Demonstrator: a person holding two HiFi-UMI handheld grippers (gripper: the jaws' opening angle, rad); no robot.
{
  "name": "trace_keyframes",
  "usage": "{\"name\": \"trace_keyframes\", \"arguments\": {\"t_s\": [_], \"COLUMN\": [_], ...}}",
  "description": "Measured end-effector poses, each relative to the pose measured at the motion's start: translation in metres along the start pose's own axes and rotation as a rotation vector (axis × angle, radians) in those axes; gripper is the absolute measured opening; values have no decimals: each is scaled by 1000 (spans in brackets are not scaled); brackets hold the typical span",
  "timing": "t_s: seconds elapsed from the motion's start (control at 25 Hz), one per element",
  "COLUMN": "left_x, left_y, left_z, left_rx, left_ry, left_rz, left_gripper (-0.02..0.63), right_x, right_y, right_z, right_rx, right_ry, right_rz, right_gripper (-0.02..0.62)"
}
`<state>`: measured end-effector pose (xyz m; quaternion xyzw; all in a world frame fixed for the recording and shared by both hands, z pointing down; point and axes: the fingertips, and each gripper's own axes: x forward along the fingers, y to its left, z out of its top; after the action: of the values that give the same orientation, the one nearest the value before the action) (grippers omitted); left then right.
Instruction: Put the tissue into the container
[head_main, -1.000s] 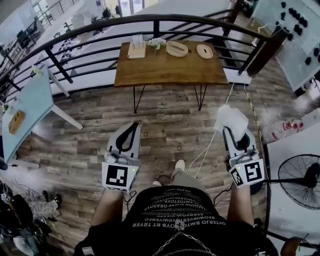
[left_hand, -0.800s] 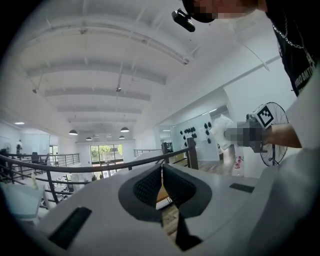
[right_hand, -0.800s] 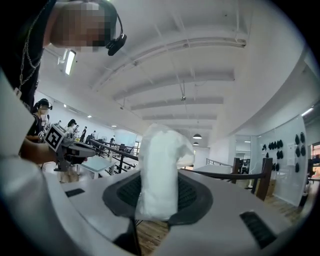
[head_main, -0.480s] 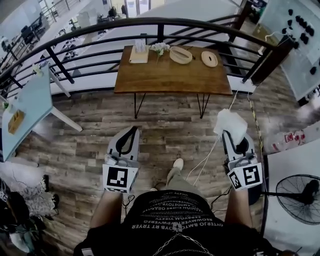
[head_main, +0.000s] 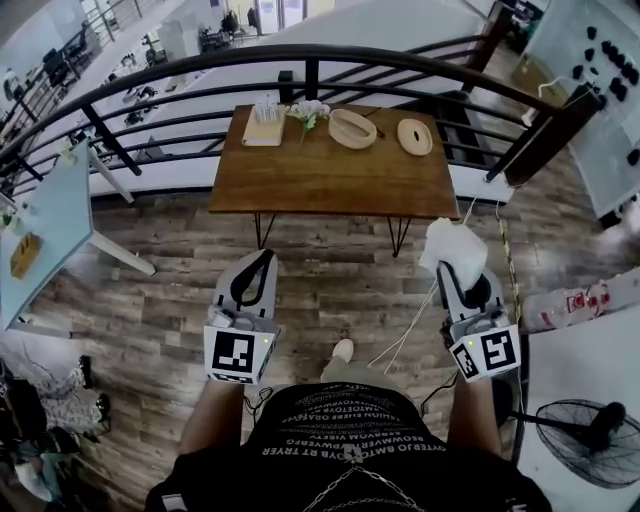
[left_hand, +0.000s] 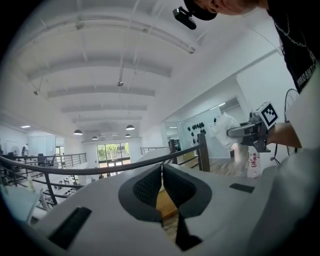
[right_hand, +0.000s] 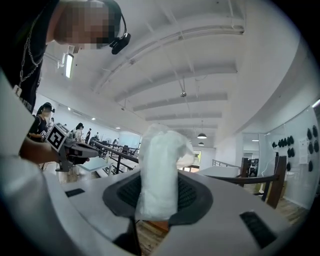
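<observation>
Two grippers, left gripper (head_main: 266, 258) and right gripper (head_main: 447, 268), one tissue (head_main: 456, 246), one wooden table (head_main: 330, 180), two round containers (head_main: 352, 128) (head_main: 413, 136), one fan (head_main: 575, 450).

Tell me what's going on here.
A person holds a two-jaw gripper in each hand and stands on the wood floor, short of a wooden table by the railing. The right gripper is clamped on a white tissue, which sticks out past its jaws. The left gripper has its jaws together with nothing between them. An oval wooden container sits on the far side of the table, and the tissue is not yet in it.
</observation>
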<state>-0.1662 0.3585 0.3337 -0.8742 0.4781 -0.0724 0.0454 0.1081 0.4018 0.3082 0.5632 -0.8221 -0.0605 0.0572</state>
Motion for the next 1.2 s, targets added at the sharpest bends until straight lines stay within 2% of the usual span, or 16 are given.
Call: {"name": "trace_keyframes", "arguments": {"t_s": [0.24,0.48,0.72,0.92,1.2], "left_x": [53,84,100,107,154], "left_y": [-13,-29,-22,-4,22], "left_z": [21,28,29,21,7], "left_rx": [33,-28,-20,-27,-36], "left_ry": [19,24,10,32,39], "left_rz": [15,-8,11,19,17], "left_gripper": [31,31,31,31,31], "right_x": [21,31,47,71,122], "right_y": [-51,-89,-107,-108,-113], "right_z": [-14,-27,-31,-40,-46], "right_rx": [28,59,44,83,80], "right_ry": [-16,-11,-15,-14,8], "right_rz": [22,41,33,47,80], "right_gripper": [133,133,133,133,133]}}
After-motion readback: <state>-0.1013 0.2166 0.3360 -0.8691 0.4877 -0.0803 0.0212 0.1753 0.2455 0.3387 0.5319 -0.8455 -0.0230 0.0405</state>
